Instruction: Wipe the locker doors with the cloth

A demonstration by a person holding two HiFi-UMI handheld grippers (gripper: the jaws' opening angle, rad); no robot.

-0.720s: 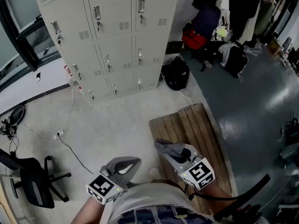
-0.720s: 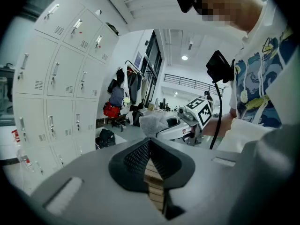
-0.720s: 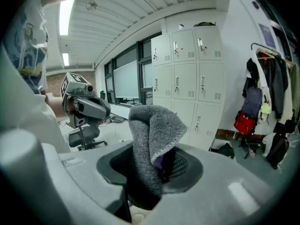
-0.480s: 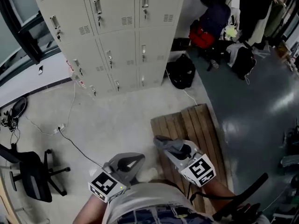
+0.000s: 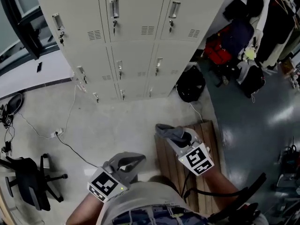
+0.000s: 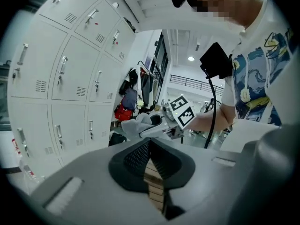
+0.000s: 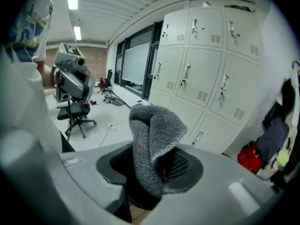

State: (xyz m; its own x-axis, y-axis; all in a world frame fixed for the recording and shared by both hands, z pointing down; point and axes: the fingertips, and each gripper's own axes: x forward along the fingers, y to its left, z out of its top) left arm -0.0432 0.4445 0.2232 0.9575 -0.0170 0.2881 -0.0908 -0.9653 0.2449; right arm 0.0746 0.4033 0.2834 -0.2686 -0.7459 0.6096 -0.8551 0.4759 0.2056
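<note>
The beige locker doors fill the top of the head view, some way ahead of both grippers. My right gripper is shut on a grey cloth, held low in front of the person; in the right gripper view the folded cloth sticks up out of the jaws with the lockers behind it. My left gripper hangs lower left, shut with nothing in it. In the left gripper view its black pads meet, with the lockers at left and the right gripper's cloth beyond.
A wooden pallet lies on the floor under the right gripper. A black bag, a red bag and hanging clothes crowd the right of the lockers. A cable and an office chair are at left.
The view has closed in on the lockers, which now look larger and more central. Both grippers have come forward with the person; the right one still holds the cloth.
</note>
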